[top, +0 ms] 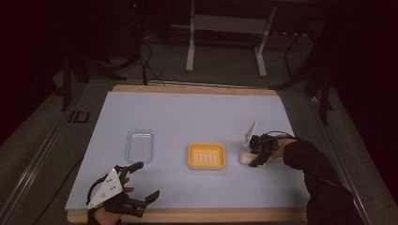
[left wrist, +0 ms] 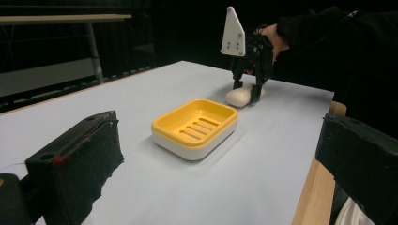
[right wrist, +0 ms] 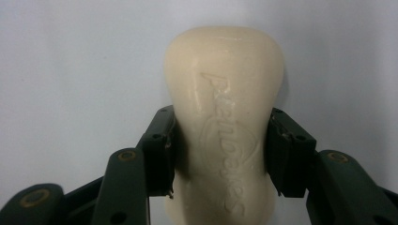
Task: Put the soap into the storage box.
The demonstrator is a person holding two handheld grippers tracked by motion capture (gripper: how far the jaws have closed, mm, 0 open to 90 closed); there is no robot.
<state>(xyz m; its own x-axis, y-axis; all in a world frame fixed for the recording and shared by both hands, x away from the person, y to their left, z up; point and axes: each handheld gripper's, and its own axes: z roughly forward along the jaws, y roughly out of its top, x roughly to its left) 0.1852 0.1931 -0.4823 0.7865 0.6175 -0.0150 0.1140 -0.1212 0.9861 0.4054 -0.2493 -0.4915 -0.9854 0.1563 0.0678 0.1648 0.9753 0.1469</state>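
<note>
The soap bar (right wrist: 224, 136) lies on the pale blue mat (top: 197, 117), just right of the yellow soap dish (top: 206, 156), clamped at its waist between the right gripper's (right wrist: 220, 154) pads. The left gripper (top: 141, 180) hovers near the table's front edge, jaws apart and empty.

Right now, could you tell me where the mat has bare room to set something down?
The far half of the mat is free, as is the strip between the clear tray and yellow soap dish. It is crowded right of the dish, where the right gripper clamps the soap bar.
</note>
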